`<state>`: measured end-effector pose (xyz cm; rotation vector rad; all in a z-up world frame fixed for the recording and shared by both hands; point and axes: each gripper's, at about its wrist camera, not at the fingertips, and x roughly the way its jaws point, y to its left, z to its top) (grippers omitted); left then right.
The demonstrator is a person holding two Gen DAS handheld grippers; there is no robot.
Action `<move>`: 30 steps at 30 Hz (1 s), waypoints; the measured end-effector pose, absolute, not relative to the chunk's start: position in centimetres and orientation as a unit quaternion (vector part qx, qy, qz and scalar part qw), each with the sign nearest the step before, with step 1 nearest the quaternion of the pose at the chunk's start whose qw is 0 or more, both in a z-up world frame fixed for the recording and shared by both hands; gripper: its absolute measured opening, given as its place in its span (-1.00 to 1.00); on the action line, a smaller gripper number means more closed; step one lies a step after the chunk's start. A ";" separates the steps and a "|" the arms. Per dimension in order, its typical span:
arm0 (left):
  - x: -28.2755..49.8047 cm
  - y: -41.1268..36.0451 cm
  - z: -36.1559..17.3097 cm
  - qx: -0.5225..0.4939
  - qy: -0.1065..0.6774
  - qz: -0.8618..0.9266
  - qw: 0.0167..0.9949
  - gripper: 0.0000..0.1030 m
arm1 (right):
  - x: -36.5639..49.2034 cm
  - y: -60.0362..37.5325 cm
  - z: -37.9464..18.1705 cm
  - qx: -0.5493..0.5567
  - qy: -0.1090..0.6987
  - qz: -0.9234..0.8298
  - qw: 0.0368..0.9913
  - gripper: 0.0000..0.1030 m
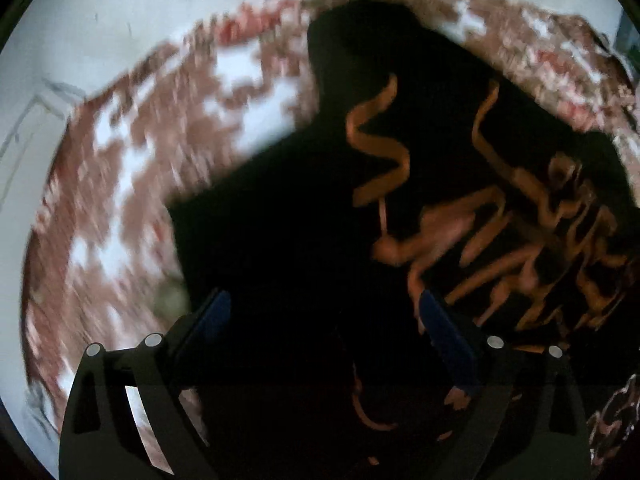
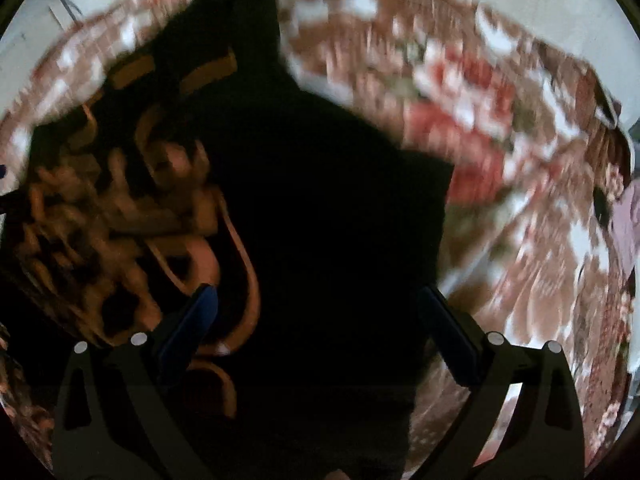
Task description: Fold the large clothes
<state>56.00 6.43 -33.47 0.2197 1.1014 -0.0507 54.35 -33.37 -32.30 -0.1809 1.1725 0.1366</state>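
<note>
Both tongs stand wide with nothing between their pads. The left gripper [image 1: 324, 316] hangs over the dark cloth, its blue pads [image 1: 218, 316] spread well apart, and the right gripper [image 2: 316, 312] shows the same wide stance in its own view, aimed steeply down. No earlier view is given, so only this open, empty state can be told.

Largest in both views is the floral blanket [image 1: 120, 184], a brown, red and white spread that covers the surface under everything and reaches a pale floor or wall at the edges. On it lies the black garment [image 1: 280, 220], a large dark piece with orange lettering [image 1: 500, 240] printed on it. It lies directly below and ahead of both tongs. In the left view the print sits to the right of the jaws; in the right view it sits to the left, so the print lies between the two hands and each gripper hangs over one plain outer side.

The garment's long axis seems to run away from the cameras, toward a narrower dark part at the far end [image 2: 240, 12], perhaps a sleeve or collar; blur prevents certainty. Neither hand looks clearly nearer. The next grasp likely calls for each hand to drop onto its own side edge.
</note>
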 end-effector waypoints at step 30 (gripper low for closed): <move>94.2 3.9 -38.6 0.065 0.537 -0.121 0.832 0.41 | 91.5 -21.1 -38.0 -0.046 0.560 0.168 0.810 0.36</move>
